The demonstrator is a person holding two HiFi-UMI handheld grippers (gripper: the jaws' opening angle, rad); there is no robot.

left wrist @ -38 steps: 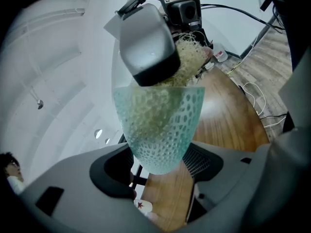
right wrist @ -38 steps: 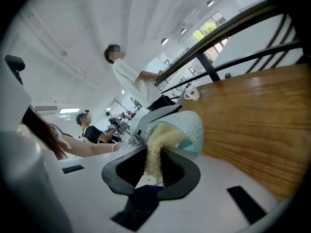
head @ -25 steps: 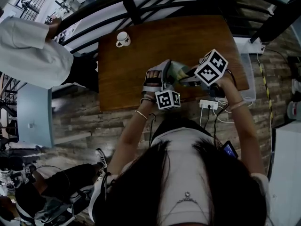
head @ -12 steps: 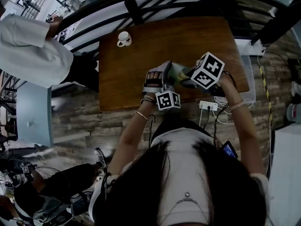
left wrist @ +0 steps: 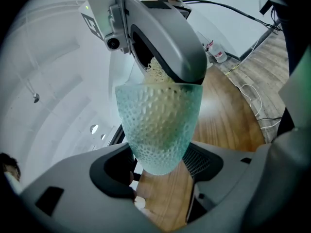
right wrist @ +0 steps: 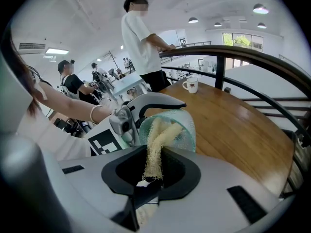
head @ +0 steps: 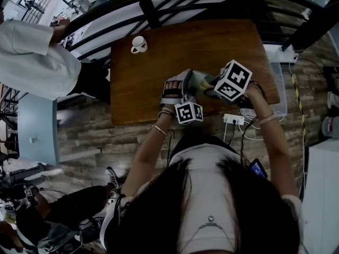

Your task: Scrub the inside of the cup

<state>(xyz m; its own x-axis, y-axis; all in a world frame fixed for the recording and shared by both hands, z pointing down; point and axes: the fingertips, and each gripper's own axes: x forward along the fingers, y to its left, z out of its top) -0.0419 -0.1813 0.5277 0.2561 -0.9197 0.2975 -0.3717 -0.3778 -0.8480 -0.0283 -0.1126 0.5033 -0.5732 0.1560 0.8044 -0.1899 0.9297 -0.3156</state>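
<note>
A pale green dimpled glass cup (left wrist: pixel 160 125) is tilted above the wooden table (head: pixel 159 83), with my left gripper (left wrist: pixel 160 165) shut on its base. A strip of yellowish mesh scrubber (right wrist: pixel 155 149) runs from my right gripper (right wrist: pixel 153 174), which is shut on it, into the cup's mouth (right wrist: pixel 170 127). In the left gripper view the right gripper (left wrist: pixel 165 47) covers the cup's rim from above, with the scrubber (left wrist: pixel 155 73) showing at the rim. From the head view both grippers meet near the table's front edge, the left gripper (head: pixel 185 91) beside the right gripper (head: pixel 212 86), with the cup (head: pixel 200 80) between them.
A white mug (head: pixel 139 44) stands at the table's far left corner. A black railing (head: pixel 159 7) runs behind the table, and a person in a white coat (head: pixel 32 57) leans on it. A power strip with cables (head: pixel 234 119) lies below the table's near edge.
My right gripper has rolled a little and shifted slightly toward the cup, the scrubber still in the cup. The left gripper and cup have stayed where they were.
</note>
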